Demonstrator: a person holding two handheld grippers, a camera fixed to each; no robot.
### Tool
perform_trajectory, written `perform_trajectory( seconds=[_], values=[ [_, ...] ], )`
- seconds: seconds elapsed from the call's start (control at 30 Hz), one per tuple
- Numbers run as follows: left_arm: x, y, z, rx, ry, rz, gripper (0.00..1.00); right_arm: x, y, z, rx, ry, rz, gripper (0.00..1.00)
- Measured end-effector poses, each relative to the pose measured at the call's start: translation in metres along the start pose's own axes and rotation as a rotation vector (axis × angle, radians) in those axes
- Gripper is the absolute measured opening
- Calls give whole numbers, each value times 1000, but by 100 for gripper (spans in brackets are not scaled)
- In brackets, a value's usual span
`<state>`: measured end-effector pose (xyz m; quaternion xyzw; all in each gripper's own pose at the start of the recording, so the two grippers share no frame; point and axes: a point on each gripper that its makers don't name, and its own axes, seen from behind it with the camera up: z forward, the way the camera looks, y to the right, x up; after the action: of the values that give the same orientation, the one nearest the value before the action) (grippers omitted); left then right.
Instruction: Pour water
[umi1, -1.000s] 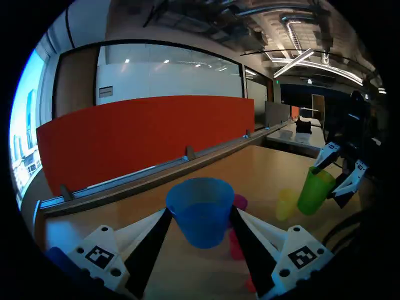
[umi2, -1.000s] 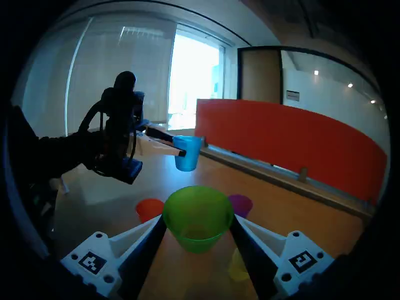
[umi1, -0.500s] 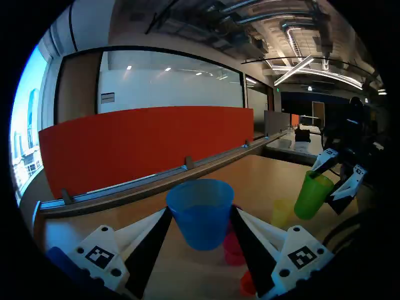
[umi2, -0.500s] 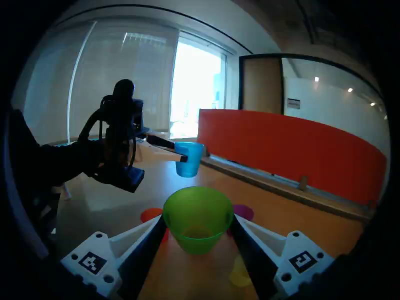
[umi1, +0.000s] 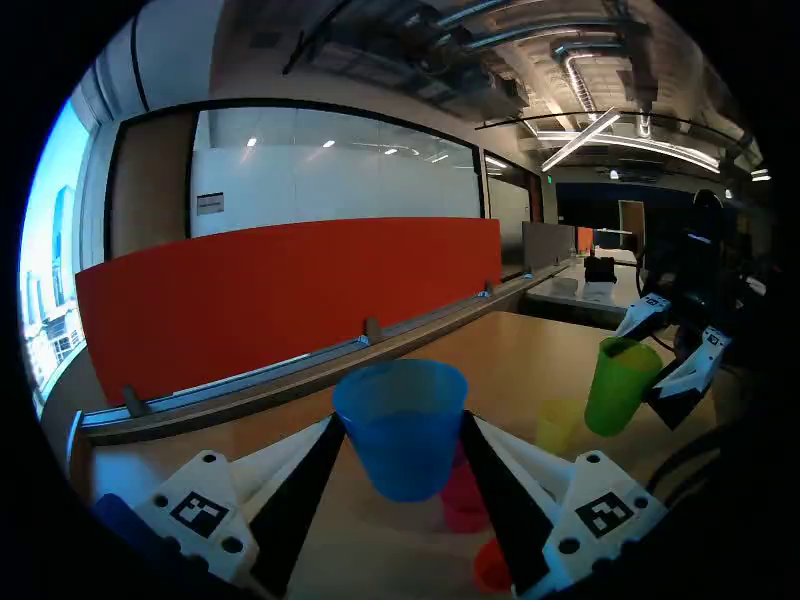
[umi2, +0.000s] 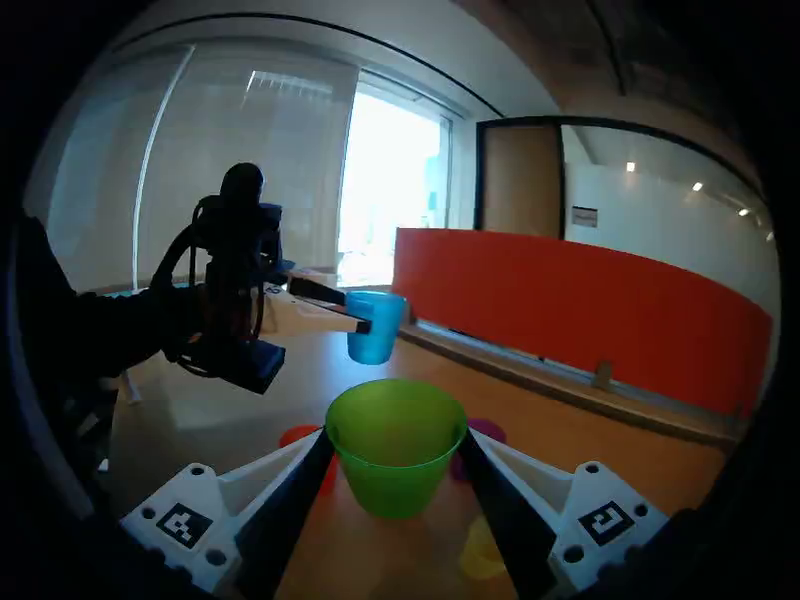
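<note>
Righted somewhat, green cup (umi2: 395, 465) sits clamped in right tool (umi2: 396, 440); left tool (umi1: 400, 422) clamps blue cup (umi1: 400, 445), half-hiding pink cup (umi1: 462, 500).

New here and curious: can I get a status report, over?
Left gripper shut on blue cup. Right gripper shut on green cup. Both cups upright, apart, not pouring yet. Small cups on table below; nothing between.

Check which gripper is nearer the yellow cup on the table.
Right. The right gripper, holding the green cup, hangs just above the yellow cup; the left gripper, holding the blue cup, sits farther off.
</note>
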<state>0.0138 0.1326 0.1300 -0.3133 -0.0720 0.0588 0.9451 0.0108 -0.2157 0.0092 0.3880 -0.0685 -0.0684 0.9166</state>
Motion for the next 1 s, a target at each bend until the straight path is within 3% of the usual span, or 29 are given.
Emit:
perform_trajectory(
  seconds=[0.67,1.0],
  values=[
    [5,5,-6,-7,26,5,84,9,3,3,4,30,24,91],
    [20,8,-15,4,65,54,84,11,-3,7,20,35,13,91]
  ],
)
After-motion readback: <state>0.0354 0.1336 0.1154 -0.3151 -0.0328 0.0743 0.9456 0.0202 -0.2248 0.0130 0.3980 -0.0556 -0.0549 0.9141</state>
